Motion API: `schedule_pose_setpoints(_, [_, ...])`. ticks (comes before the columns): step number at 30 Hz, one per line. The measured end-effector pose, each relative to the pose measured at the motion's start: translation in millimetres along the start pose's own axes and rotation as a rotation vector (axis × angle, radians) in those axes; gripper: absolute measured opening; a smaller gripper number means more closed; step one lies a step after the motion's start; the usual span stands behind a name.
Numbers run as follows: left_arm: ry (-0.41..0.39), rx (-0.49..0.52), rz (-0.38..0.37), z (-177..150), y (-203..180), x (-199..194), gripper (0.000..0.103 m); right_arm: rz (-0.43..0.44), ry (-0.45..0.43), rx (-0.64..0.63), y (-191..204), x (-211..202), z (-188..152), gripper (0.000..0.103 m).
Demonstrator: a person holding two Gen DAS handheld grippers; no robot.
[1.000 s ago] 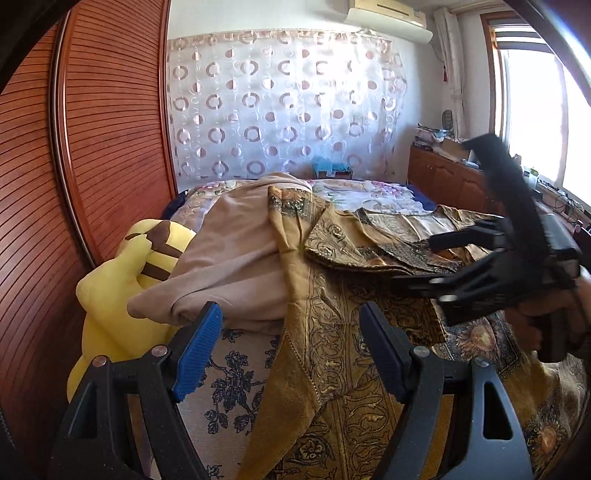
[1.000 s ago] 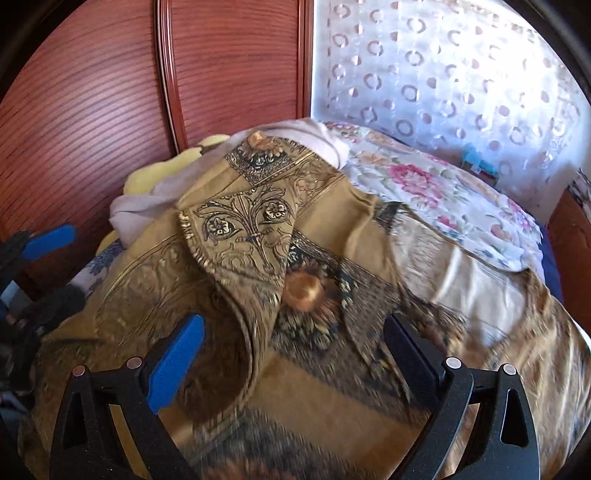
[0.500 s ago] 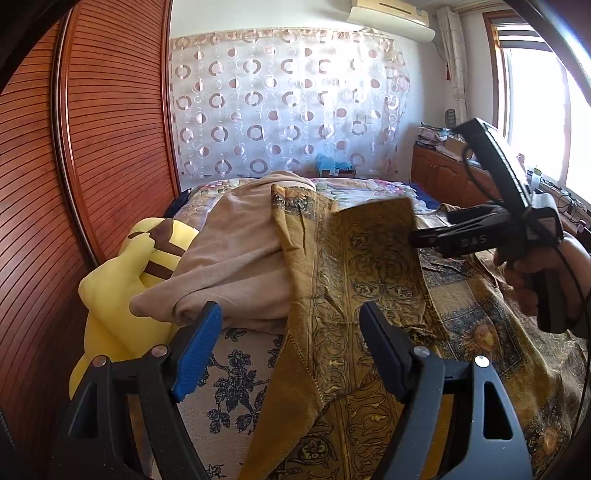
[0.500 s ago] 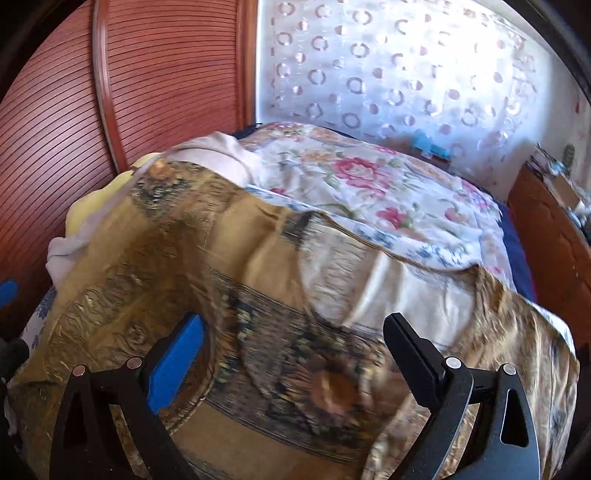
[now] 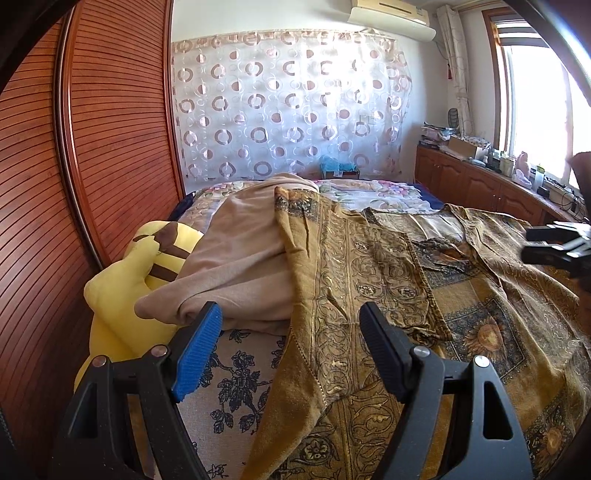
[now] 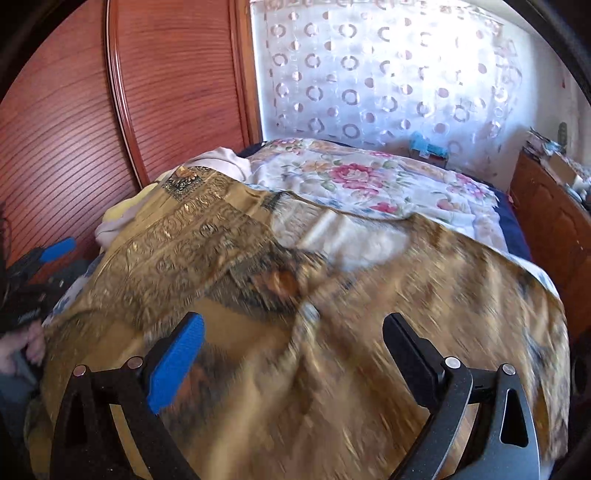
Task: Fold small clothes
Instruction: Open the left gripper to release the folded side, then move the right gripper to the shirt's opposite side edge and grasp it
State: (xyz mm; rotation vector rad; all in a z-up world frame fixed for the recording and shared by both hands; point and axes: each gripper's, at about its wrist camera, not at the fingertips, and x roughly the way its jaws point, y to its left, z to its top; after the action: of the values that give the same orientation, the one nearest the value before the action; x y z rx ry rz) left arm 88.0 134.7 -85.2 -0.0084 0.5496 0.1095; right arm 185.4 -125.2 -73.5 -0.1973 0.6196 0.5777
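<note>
Hovering with jaws standing apart and empty, both the left gripper (image 5: 288, 347) and right gripper (image 6: 291, 354) are facing the gold patterned garment (image 5: 388, 280) spread ahead.

A bedroom in a home.
A bed (image 5: 373, 192) with a floral quilt stands beside a louvred wooden wardrobe (image 5: 110, 147), under a circle-patterned curtain (image 5: 288, 107) and wall air conditioner (image 5: 391, 16); a yellow plush toy (image 5: 125, 291) lies on it, with low wooden cabinets (image 5: 476, 184) below the window (image 5: 535, 99).

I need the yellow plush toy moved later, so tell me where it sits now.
In the left wrist view the yellow plush toy lies at the left, wedged between the wooden wardrobe and the beige garment draped over it.
</note>
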Motion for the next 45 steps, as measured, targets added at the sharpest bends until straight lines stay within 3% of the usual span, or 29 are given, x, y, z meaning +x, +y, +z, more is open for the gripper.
schedule_pose_setpoints(7, [0.000,0.001,0.006,0,0,-1,0.078,-0.095,-0.001,0.043,-37,-54,-57,0.096])
schedule_pose_setpoints(16, [-0.001,0.008,0.007,0,2,-3,0.078,-0.188,-0.005,0.186,-85,-101,-101,0.096])
schedule_pose_setpoints(23, [-0.104,0.061,-0.015,7,-8,-22,0.078,-0.259,-0.020,0.265,-118,-141,-120,0.089])
schedule_pose_setpoints(31, [-0.060,0.135,-0.229,27,-66,-33,0.078,-0.296,0.009,0.376,-164,-148,-130,0.074])
schedule_pose_setpoints(37, [0.032,0.160,-0.353,34,-107,-23,0.078,-0.247,0.043,0.484,-193,-145,-137,0.062])
schedule_pose_setpoints(41, [0.078,0.168,-0.384,34,-125,-17,0.078,-0.197,0.057,0.535,-207,-139,-134,0.056])
schedule_pose_setpoints(45, [0.088,0.178,-0.382,31,-136,-14,0.078,-0.154,0.069,0.562,-219,-133,-133,0.043])
